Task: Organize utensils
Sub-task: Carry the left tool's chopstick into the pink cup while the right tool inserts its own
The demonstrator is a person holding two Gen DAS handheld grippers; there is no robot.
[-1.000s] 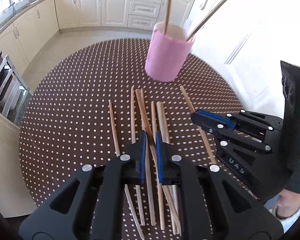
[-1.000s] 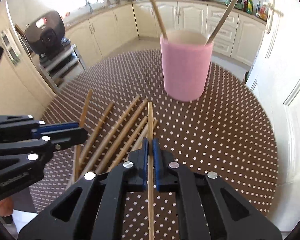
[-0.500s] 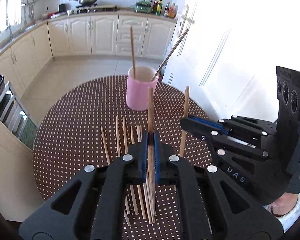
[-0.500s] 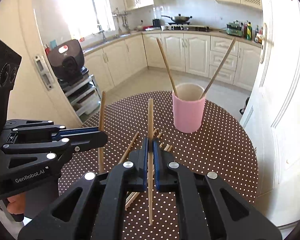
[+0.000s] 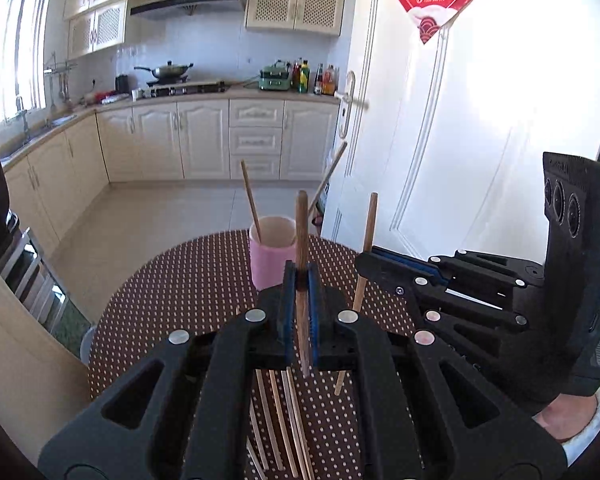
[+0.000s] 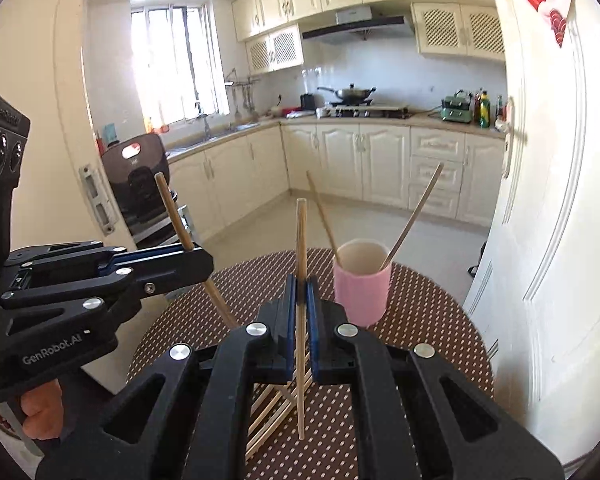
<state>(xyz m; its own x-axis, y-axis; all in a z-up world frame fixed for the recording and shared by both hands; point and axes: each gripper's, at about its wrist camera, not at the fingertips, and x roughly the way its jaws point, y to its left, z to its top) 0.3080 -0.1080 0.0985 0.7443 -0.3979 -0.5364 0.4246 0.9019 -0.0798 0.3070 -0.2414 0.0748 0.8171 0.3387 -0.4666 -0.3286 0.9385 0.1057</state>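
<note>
My left gripper (image 5: 299, 276) is shut on a wooden chopstick (image 5: 301, 232) and holds it upright above the table. My right gripper (image 6: 301, 288) is shut on another chopstick (image 6: 300, 240), also upright; it also shows in the left wrist view (image 5: 367, 224). A pink cup (image 5: 271, 258) with two chopsticks leaning in it stands at the far side of the round dotted table (image 5: 180, 280); it also shows in the right wrist view (image 6: 362, 288). Several loose chopsticks (image 5: 278, 412) lie on the table below my grippers.
The left gripper body (image 6: 80, 280) is close on the left in the right wrist view. A white door (image 5: 480, 160) is to the right. Kitchen cabinets (image 5: 204, 144) line the far wall. A black appliance (image 6: 138, 184) stands on a rack to the left.
Both grippers have lifted away from the table, each with a chopstick, and tilted up. The table and the cup now look farther away and lower in both views.
</note>
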